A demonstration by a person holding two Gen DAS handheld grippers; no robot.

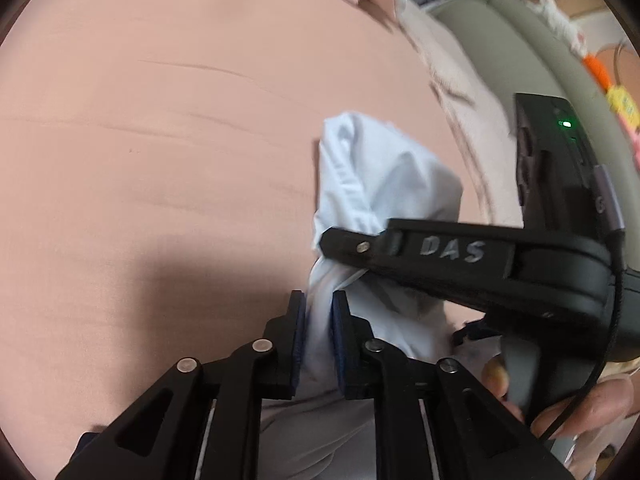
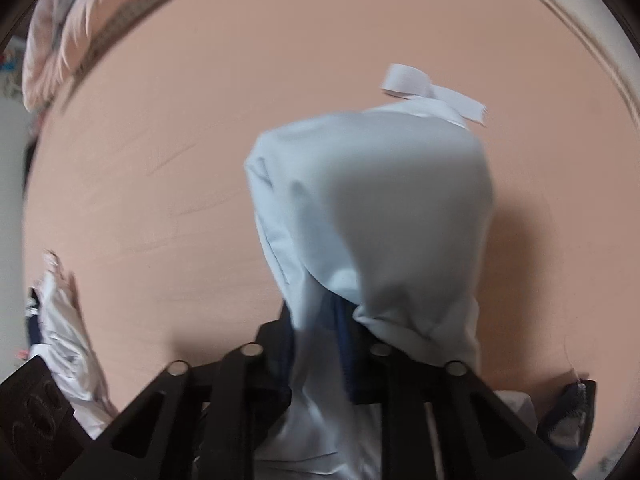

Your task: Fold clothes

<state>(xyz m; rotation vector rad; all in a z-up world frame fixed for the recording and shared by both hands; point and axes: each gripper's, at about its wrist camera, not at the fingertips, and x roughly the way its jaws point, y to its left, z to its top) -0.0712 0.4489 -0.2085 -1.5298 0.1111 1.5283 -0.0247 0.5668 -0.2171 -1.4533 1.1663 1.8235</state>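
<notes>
both tools pinching one pale blue garment (image 1: pixel 384 176), held up above the pink bed sheet (image 1: pixel 160 120). left tool (image 1: pixel 319 336) pressed together on a bunched fold; right tool (image 1: pixel 340 246) clamped on the same bunch just ahead and to the right, nearly touching. seen from the right tool (image 2: pixel 318 344), cloth drapes forward and upward from the pads, white label (image 2: pixel 432 94) at the far end. long axis runs away from both tools. equally near, neither arm favoured. no containers in view. other clothes (image 2: pixel 68 336) heaped far to the left. fold stage not settled: bunched, not flat.
</notes>
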